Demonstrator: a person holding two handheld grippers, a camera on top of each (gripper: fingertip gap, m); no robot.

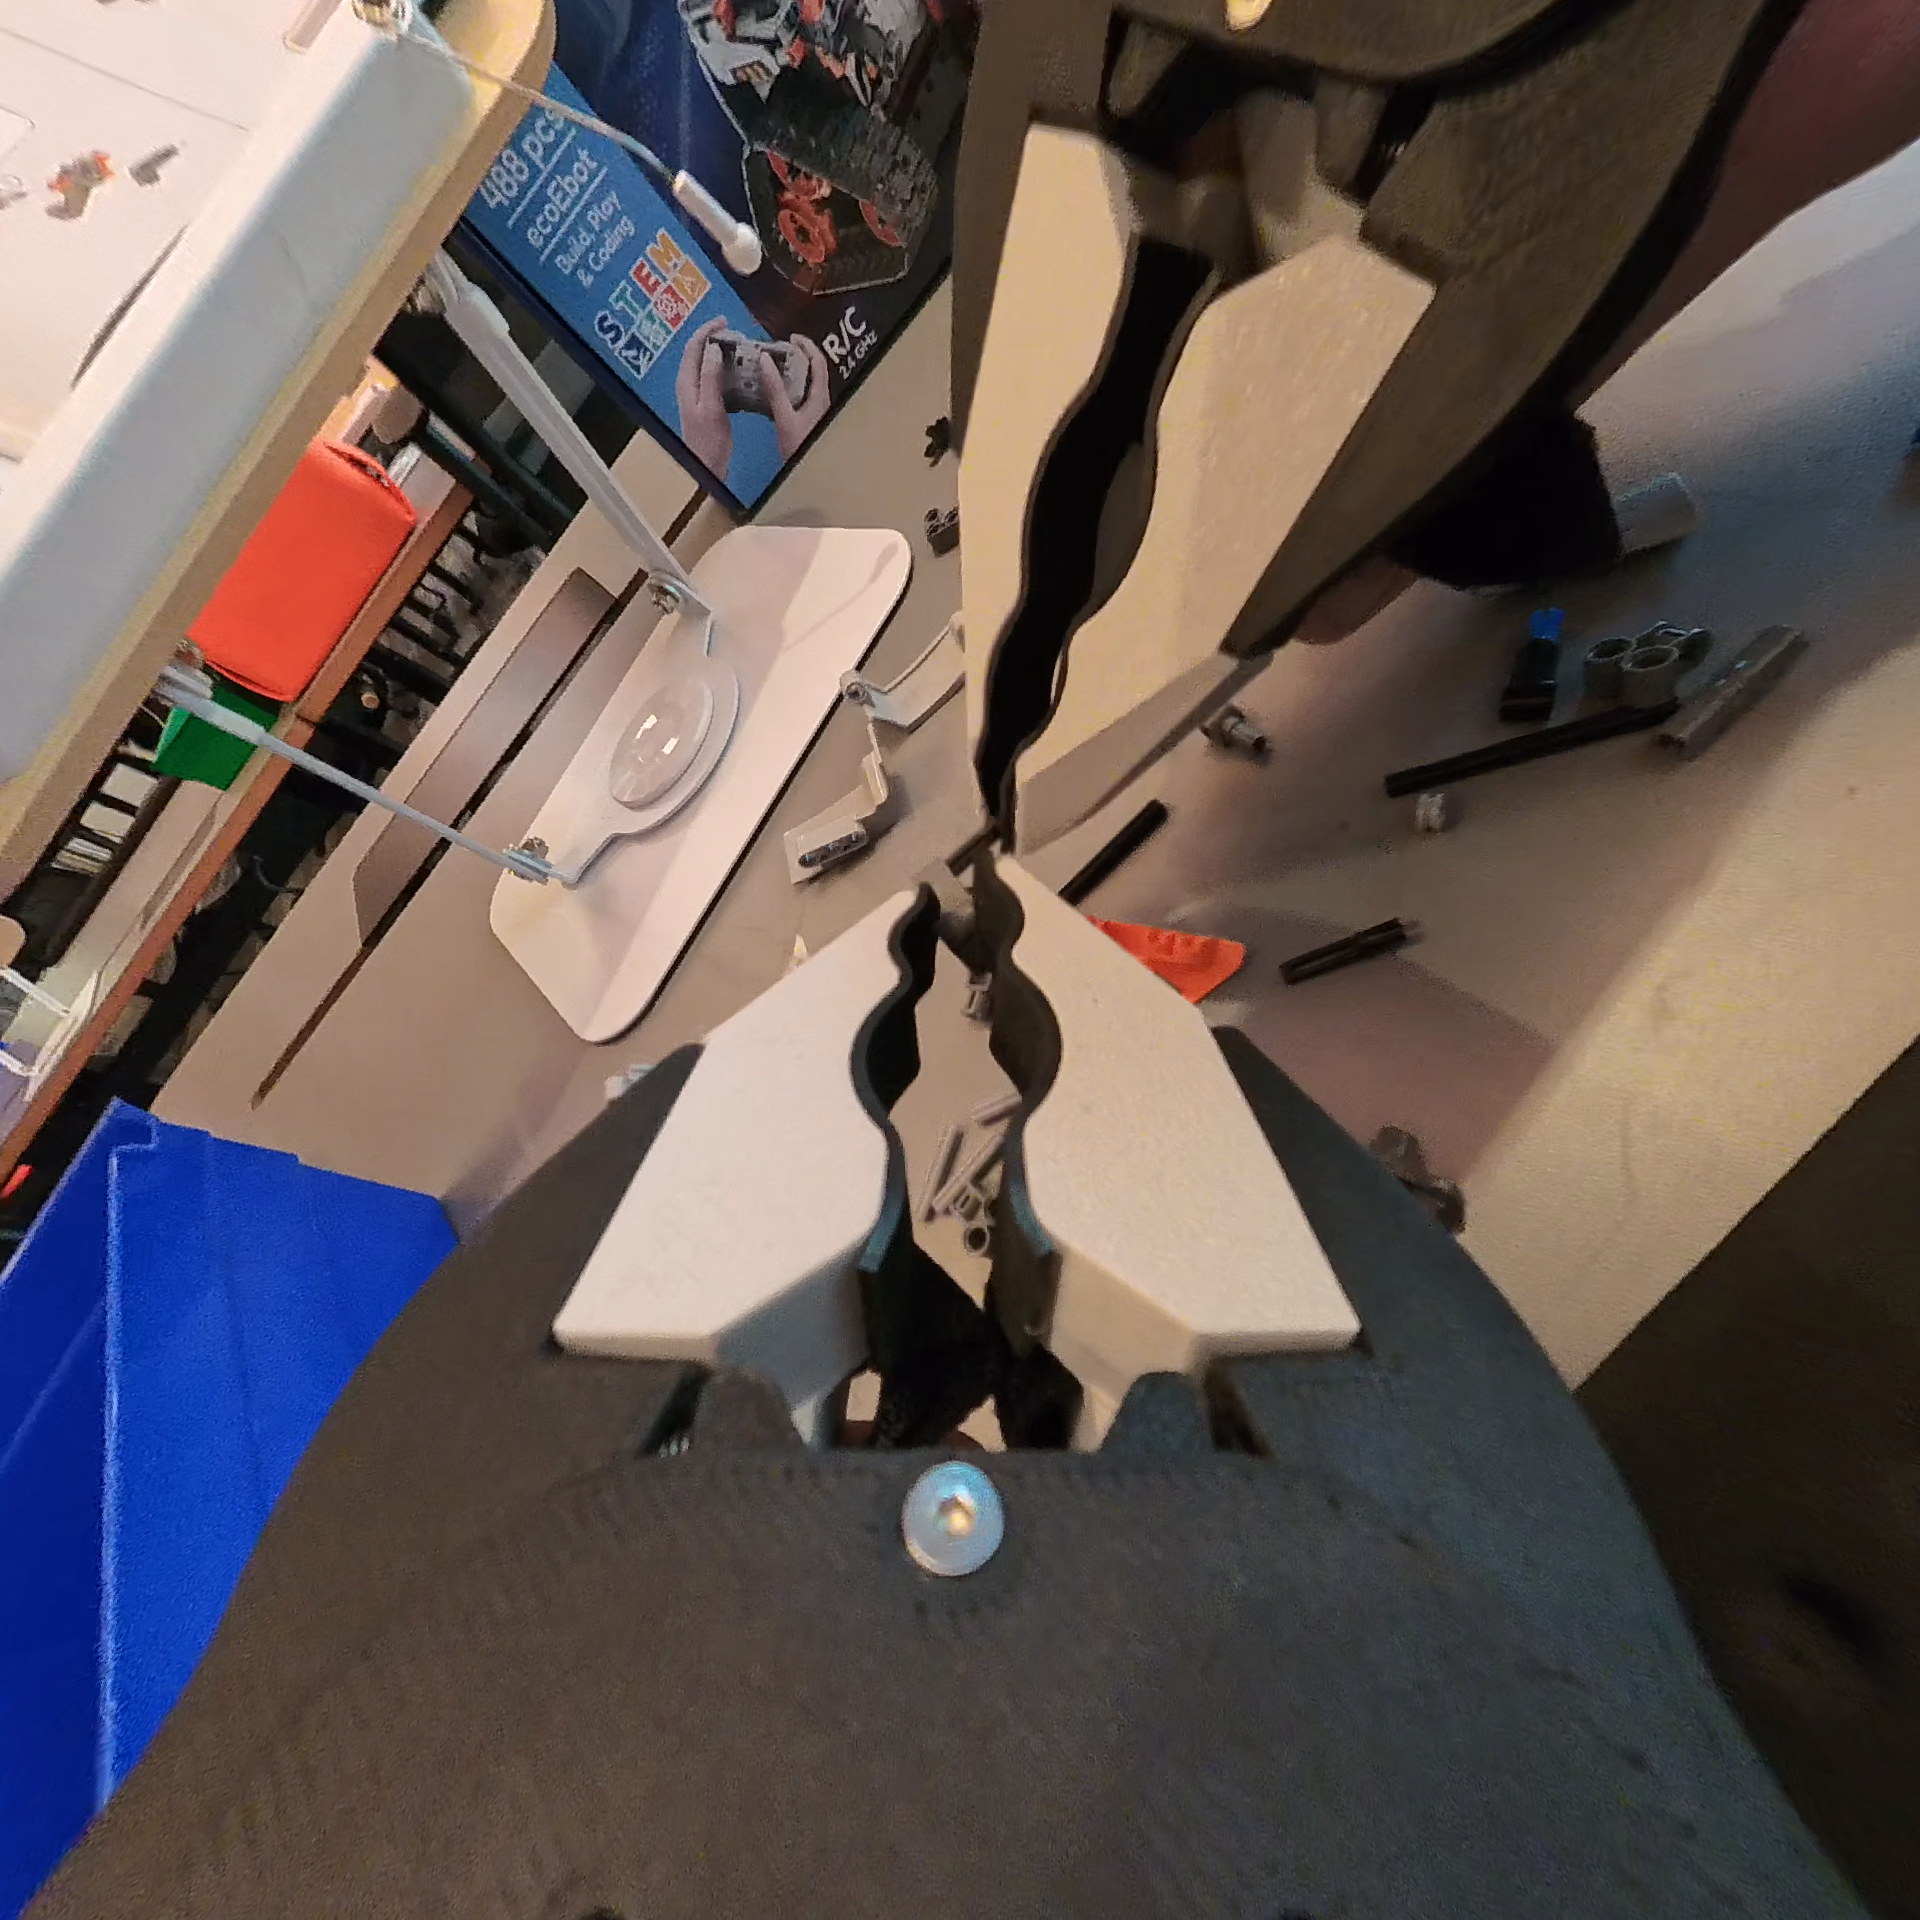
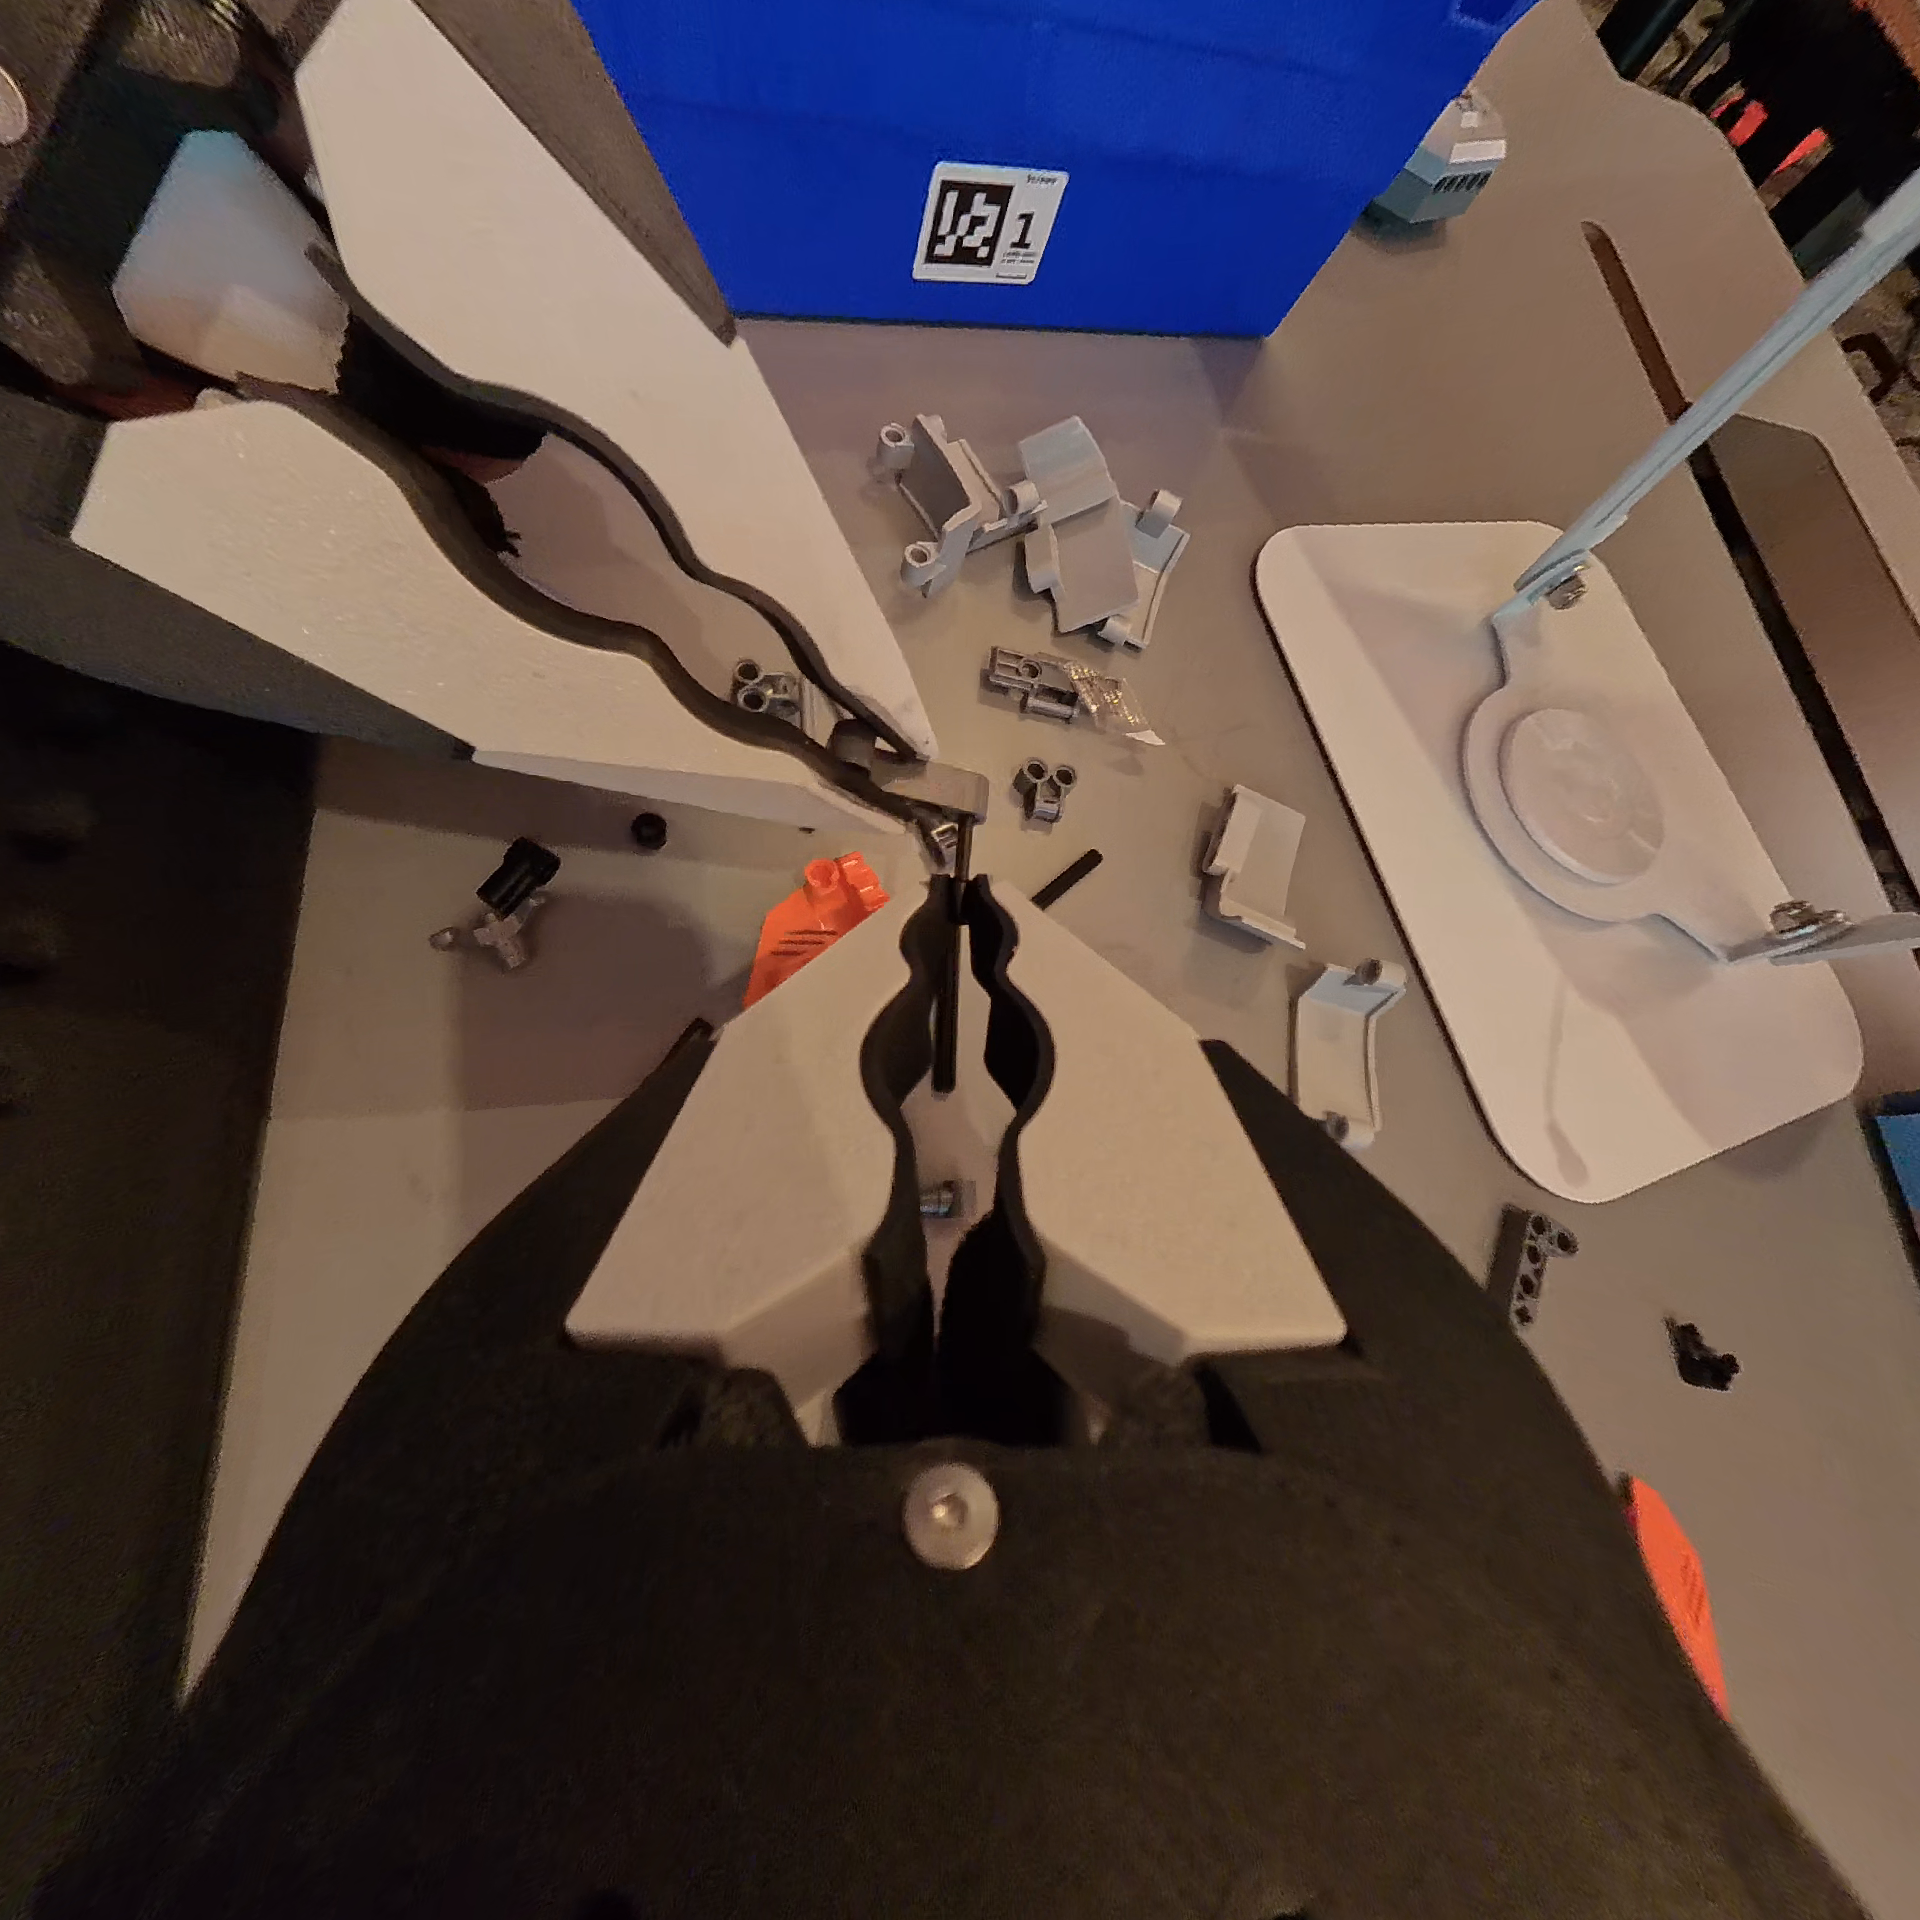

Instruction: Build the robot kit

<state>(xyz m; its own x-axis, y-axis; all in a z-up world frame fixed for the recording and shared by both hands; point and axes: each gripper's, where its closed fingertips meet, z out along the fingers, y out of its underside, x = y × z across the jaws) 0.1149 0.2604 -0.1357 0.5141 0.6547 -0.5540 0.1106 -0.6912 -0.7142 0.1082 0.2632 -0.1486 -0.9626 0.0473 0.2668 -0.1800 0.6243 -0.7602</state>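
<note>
In the right wrist view my right gripper (image 2: 956,891) is shut on a thin black axle (image 2: 943,997) that runs back between its fingers. The axle's front end meets a small grey connector (image 2: 951,784). My left gripper (image 2: 896,767) comes in from the upper left and is shut on that connector. In the left wrist view my left gripper (image 1: 951,902) is at the bottom with the grey connector (image 1: 943,885) at its tips. The right gripper (image 1: 997,821) reaches down from the top, tip to tip with it. Both are held just above the grey table (image 2: 1039,364).
Loose parts lie around: grey panels (image 2: 1039,520), small grey connectors (image 2: 1044,784), an orange piece (image 2: 810,914) and black axles (image 1: 1527,748). A blue bin (image 2: 1039,125) stands behind. A white base with a round lens (image 2: 1558,831) is on the right. A toy box (image 1: 727,260) stands behind it. The grippers are tip to tip, or close to it.
</note>
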